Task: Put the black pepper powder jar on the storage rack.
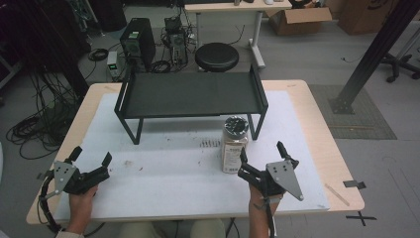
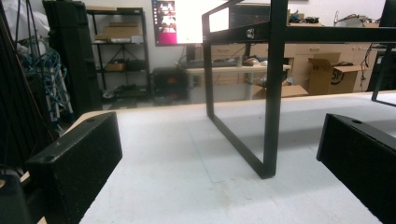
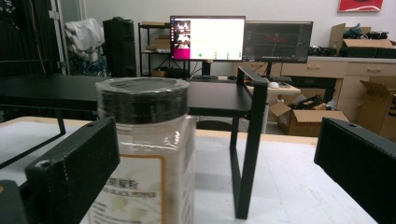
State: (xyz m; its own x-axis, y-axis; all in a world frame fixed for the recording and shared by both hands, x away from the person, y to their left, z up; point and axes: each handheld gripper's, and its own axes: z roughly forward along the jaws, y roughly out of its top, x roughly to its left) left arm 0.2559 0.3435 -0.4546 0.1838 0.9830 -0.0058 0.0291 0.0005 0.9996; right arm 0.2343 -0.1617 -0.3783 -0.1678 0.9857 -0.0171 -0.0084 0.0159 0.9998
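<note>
A clear spice jar [image 1: 234, 144] with a black lid and a pale label stands on the white mat, just in front of the right leg of a low black shelf [image 1: 190, 94]. My right gripper [image 1: 262, 151] is open close behind the jar on the near side; in the right gripper view the jar [image 3: 144, 149] stands just beyond the left jaw, partly within the gap. My left gripper [image 1: 91, 158] is open at the mat's near left, nothing between its jaws. The left gripper view looks at the shelf's left leg [image 2: 271, 93] across bare mat.
The white mat [image 1: 163, 163] covers most of the wooden table [image 1: 322, 148]. A strip of black tape [image 1: 354, 184] lies near the table's right front corner. Beyond the table stand a round black stool [image 1: 216, 56], a computer tower [image 1: 137, 42] and cables on the floor.
</note>
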